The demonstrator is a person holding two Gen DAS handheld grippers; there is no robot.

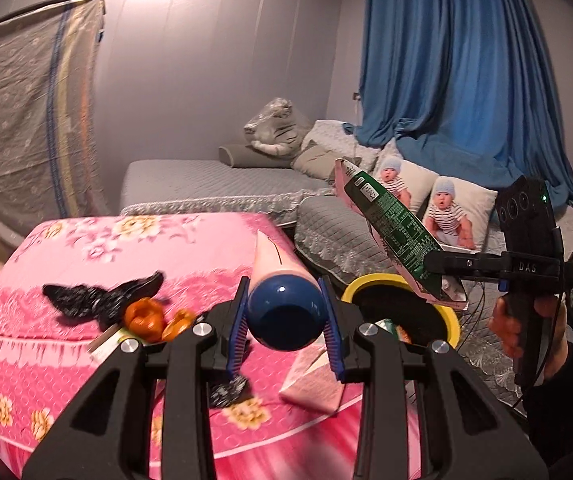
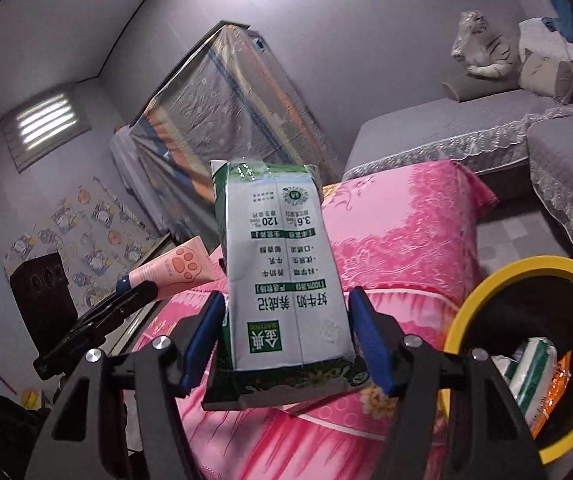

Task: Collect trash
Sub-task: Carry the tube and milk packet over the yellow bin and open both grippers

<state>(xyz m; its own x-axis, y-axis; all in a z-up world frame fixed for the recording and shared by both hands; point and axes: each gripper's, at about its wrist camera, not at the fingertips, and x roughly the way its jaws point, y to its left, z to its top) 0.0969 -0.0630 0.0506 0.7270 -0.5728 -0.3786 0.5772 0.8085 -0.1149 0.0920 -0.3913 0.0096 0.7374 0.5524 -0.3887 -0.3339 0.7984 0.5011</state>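
My left gripper (image 1: 285, 322) is shut on a pink tube with a blue cap (image 1: 285, 312), held above the pink table; the same pink tube (image 2: 174, 270) shows at the left of the right wrist view. My right gripper (image 2: 286, 338) is shut on a green and white milk carton (image 2: 286, 264). That milk carton (image 1: 396, 236) hangs tilted over the yellow-rimmed bin (image 1: 452, 316). The bin (image 2: 486, 292) has a black liner and holds wrappers.
On the pink flowered tablecloth (image 1: 86, 248) lie a black crumpled bag (image 1: 98, 300), orange peel (image 1: 146, 316), a small pink pack (image 1: 310, 380) and a dark scrap (image 1: 228, 390). Grey sofas (image 1: 206, 184) with cushions stand behind. A person's hand (image 1: 526, 328) grips the right tool.
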